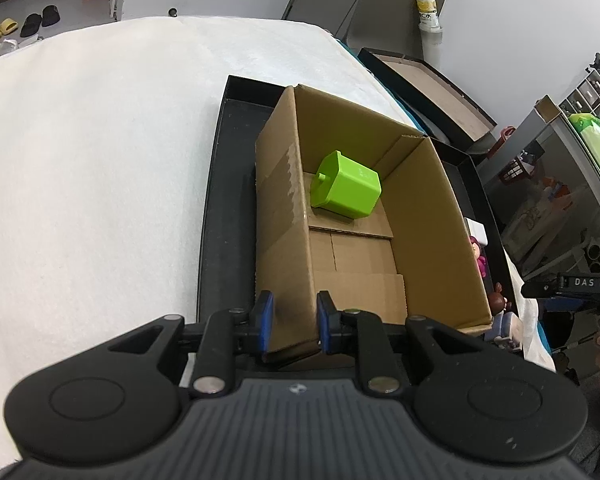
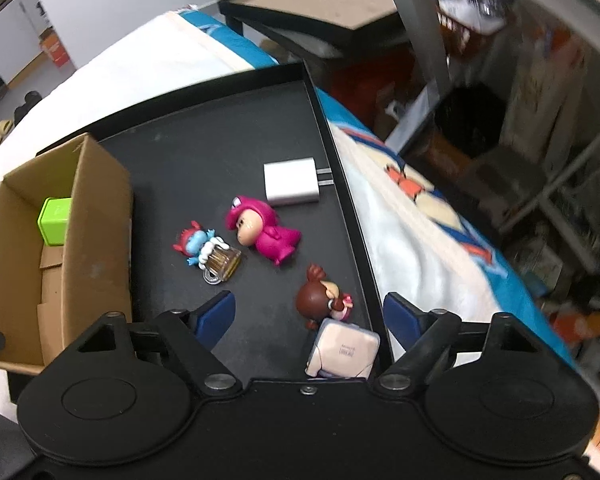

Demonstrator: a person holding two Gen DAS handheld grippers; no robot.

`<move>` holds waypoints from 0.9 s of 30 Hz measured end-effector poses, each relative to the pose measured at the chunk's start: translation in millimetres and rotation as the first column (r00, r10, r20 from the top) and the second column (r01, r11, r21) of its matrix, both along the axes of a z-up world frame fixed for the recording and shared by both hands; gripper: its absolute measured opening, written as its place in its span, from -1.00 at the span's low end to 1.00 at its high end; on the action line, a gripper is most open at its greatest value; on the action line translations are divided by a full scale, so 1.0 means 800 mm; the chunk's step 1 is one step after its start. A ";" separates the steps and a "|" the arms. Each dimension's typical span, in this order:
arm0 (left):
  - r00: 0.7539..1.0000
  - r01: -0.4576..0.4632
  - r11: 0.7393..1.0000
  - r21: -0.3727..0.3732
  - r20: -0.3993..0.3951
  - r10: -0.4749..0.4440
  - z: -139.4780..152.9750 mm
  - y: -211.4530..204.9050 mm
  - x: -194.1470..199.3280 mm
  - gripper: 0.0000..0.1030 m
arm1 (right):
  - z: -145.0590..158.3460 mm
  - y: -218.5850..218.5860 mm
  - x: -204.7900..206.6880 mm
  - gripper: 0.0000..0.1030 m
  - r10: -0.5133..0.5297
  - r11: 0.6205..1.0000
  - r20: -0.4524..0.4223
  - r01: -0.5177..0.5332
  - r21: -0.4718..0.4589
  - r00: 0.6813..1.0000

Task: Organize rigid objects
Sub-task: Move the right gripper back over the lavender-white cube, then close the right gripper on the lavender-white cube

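The cardboard box is sitting open-topped on the left part of the black tray, which is lying on a white cloth. A bright green block with a small peg on one face is resting on its side at the far end of the box floor, alone in there.

The left gripper is pinching the near left wall of the box, its blue pads pressing the cardboard from both sides, one outside and one inside.

Over on the bare tray beside the box, the toys are lying loose: a blue horned figure with a clear mug, just beside it a pink hooded figure on its back, and a white charger beyond them by the tray's right rim. Nearer in, a brown-haired figure is lying close to the right rim, touching a pale pink square case.

The right gripper is hanging over that brown-haired figure and the case with its blue fingers spread wide, one on each side, pinching nothing; whether they are touching anything I cannot tell.
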State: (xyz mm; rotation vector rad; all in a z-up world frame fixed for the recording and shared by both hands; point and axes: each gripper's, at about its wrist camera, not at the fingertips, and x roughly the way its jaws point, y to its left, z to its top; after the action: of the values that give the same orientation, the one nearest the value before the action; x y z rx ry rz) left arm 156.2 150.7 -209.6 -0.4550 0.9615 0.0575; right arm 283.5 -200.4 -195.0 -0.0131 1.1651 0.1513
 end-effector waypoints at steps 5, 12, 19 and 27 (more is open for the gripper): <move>1.000 -0.005 1.000 0.009 -0.004 0.005 0.000 -0.001 0.000 -0.60 | -0.014 -0.003 0.005 0.46 -0.022 1.000 -0.053 0.021 -0.009 0.998; 1.000 -0.008 1.000 0.016 -0.009 0.008 -0.001 -0.003 0.002 -0.60 | -0.031 -0.007 0.006 0.37 -0.041 0.998 -0.114 0.035 -0.053 0.993; 1.000 -0.010 1.000 0.017 -0.008 0.010 -0.001 -0.001 0.001 -0.60 | -0.048 -0.010 0.010 0.18 -0.059 0.998 -0.194 0.053 -0.040 0.979; 1.000 -0.012 1.000 0.019 -0.006 0.012 -0.001 0.000 0.001 -0.60 | -0.056 -0.033 0.018 -0.13 -0.143 0.985 -0.261 0.163 0.055 0.955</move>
State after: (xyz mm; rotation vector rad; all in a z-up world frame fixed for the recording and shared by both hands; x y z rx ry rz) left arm 157.1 150.8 -210.0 -0.4429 0.9635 0.0790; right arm 298.0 -227.1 -240.1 0.1679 1.4130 0.0602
